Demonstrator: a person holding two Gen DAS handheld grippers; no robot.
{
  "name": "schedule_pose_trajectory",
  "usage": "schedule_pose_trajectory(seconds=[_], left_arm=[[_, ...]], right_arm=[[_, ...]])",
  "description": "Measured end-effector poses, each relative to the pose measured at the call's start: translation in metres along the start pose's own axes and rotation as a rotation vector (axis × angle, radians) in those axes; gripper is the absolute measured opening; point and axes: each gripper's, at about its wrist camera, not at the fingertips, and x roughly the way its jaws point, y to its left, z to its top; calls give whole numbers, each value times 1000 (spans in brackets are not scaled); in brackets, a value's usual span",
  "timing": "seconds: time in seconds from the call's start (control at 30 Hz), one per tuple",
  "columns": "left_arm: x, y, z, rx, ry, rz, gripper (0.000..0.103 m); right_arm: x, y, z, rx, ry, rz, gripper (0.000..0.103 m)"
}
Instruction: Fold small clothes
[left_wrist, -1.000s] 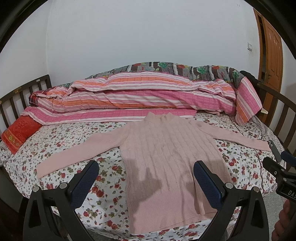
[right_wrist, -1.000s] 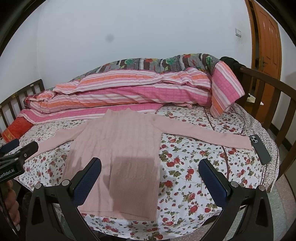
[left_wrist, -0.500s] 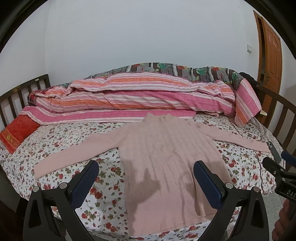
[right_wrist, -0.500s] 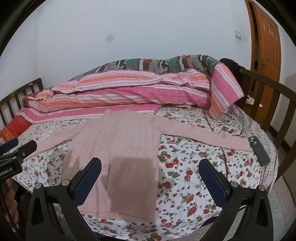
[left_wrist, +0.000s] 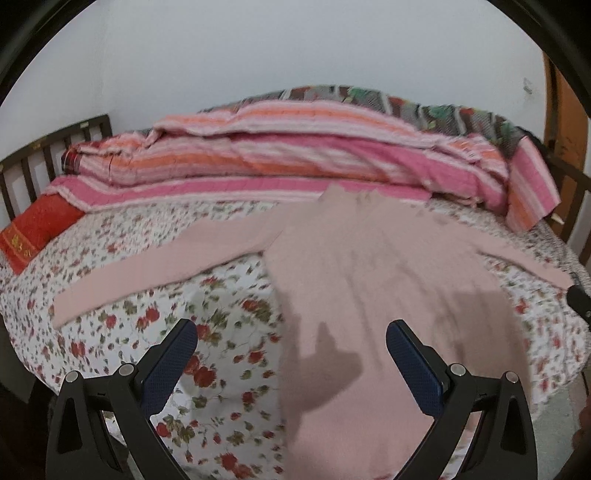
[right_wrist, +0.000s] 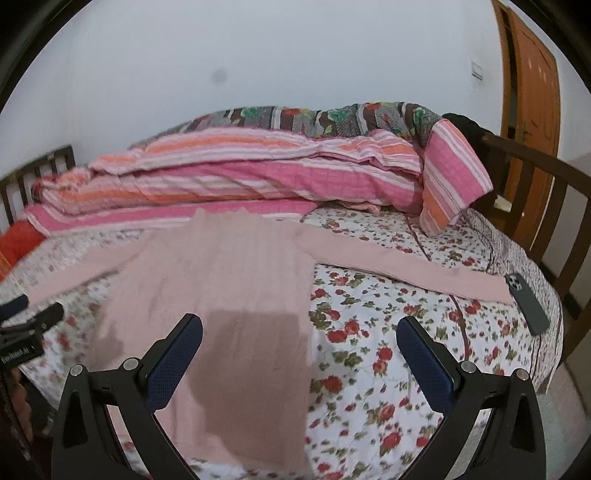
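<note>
sweater: pink knit sweater (left_wrist: 373, 295) lies flat, front up, on floral bedsheet (left_wrist: 221, 295), both sleeves spread out sideways; hem at near bed edge
L gripper: left gripper (left_wrist: 291, 349) jaws wide apart, nothing held; hovers above bed, not touching cloth
L jaws vs sweater: sweater's side edge runs up betw. the jaws; R-hand finger over the body, L-hand finger over bare sheet; one sleeve stretches away ahead-left of the jaws
R gripper: right gripper (right_wrist: 299, 343) jaws wide apart, empty; above bed, no contact seen
R jaws vs sweater: lower body & side edge sit betw. the jaws; sheet under the R-hand finger; other sleeve runs ahead-right
phone: dark phone (right_wrist: 526, 302) face down on sheet, well to right of R jaws, just beside/touching that sleeve's cuff, can't tell which
quilt: striped pink/orange quilt (right_wrist: 258, 177) heaped far ahead of both jaws, beyond sweater's collar
pillow: red pillow (left_wrist: 35, 230) far ahead-left of L jaws, by headboard (left_wrist: 40, 162)
door: wooden door (right_wrist: 532, 85) far right
note: L view blurred
</note>
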Motion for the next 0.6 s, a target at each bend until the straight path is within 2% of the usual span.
schedule_pose_trajectory(seconds=[0.1, 0.27, 0.4, 0.53, 0.6], left_arm=[[28, 19, -8, -38, 30, 50, 103], [67, 63, -20, -143, 84, 63, 102], [81, 113, -19, -251, 79, 72, 101], [88, 177, -17, -419, 53, 95, 87], [97, 216, -19, -544, 51, 84, 78]], right_arm=[[32, 2, -8, -17, 53, 3, 103], [72, 2, -21, 20, 117, 48, 103], [93, 8, -20, 41, 150, 93, 103], [102, 15, -14, 48, 138, 175, 101], [108, 16, -10, 69, 144, 231, 100]])
